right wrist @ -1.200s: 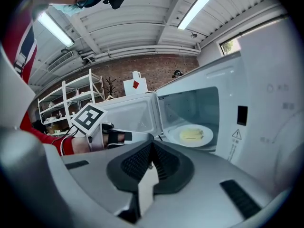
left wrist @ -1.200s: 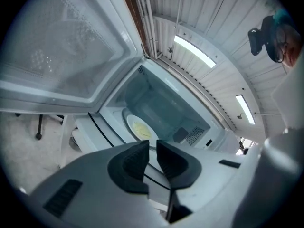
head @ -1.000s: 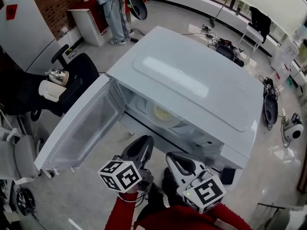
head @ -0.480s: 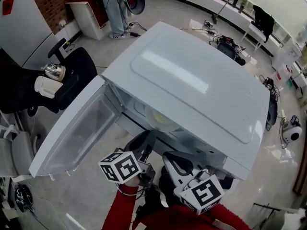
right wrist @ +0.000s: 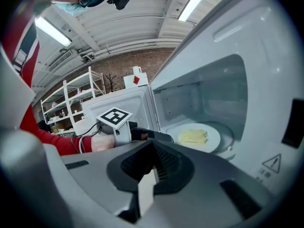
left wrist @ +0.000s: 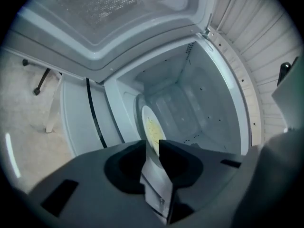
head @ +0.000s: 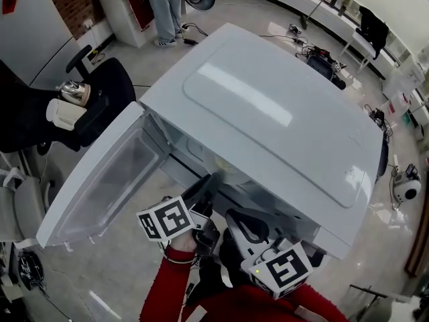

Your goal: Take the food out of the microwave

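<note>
A white microwave [head: 268, 106] stands with its door [head: 100, 180] swung wide to the left. Inside, a white plate [right wrist: 194, 137] carrying pale yellow food [left wrist: 151, 129] rests on the turntable; in the head view the microwave's top hides it. My left gripper [head: 209, 180] reaches to the mouth of the cavity, pointing at the plate, jaws together and holding nothing [left wrist: 152, 144]. It also shows in the right gripper view as the left gripper [right wrist: 168, 137], short of the plate. My right gripper [head: 236, 217] hangs back outside the front, shut and empty [right wrist: 153, 148].
A black office chair [head: 100, 96] with a metal kettle [head: 70, 91] and a white mug stands left of the door. A person [head: 161, 5] stands at the far top by a white cabinet [head: 124, 19]. Cables and gear [head: 322, 56] lie on the floor behind.
My left gripper has moved forward to the cavity's mouth. The head view has shifted over the microwave, so the plate no longer shows there. The right gripper has barely moved.
</note>
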Demonstrator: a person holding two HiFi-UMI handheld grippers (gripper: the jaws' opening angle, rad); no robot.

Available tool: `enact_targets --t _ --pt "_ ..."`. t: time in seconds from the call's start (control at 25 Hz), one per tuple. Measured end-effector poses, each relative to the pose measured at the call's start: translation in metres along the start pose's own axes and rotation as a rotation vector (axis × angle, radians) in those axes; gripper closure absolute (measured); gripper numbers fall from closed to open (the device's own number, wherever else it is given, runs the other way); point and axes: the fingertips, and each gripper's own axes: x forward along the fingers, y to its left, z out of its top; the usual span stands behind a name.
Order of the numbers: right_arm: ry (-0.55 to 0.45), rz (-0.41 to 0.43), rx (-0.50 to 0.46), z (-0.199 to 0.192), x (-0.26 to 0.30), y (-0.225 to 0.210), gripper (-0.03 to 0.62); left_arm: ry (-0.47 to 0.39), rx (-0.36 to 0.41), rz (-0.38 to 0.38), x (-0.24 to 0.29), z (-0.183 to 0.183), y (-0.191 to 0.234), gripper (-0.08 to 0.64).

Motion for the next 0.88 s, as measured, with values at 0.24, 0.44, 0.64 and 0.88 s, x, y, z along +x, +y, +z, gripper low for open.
enact_targets --t 0.24,0.44,0.64,0.88 --pt "0.008 0.009 0.002 0.000 0.001 0.000 0.581 0.004 -0.143 -0.032 0.007 0.000 0.002 0.476" --pt "0.011 0.017 0.005 -0.001 0.001 0.001 0.581 0.008 -0.234 -0.025 0.010 -0.003 0.006 0.477" --pt "0.016 0.015 0.014 -0.003 -0.001 -0.001 0.581 0.004 -0.330 -0.037 0.011 -0.004 0.008 0.500" --pt "0.013 0.023 0.005 -0.002 -0.002 0.000 0.581 -0.003 -0.402 -0.062 0.011 -0.011 0.006 0.509"
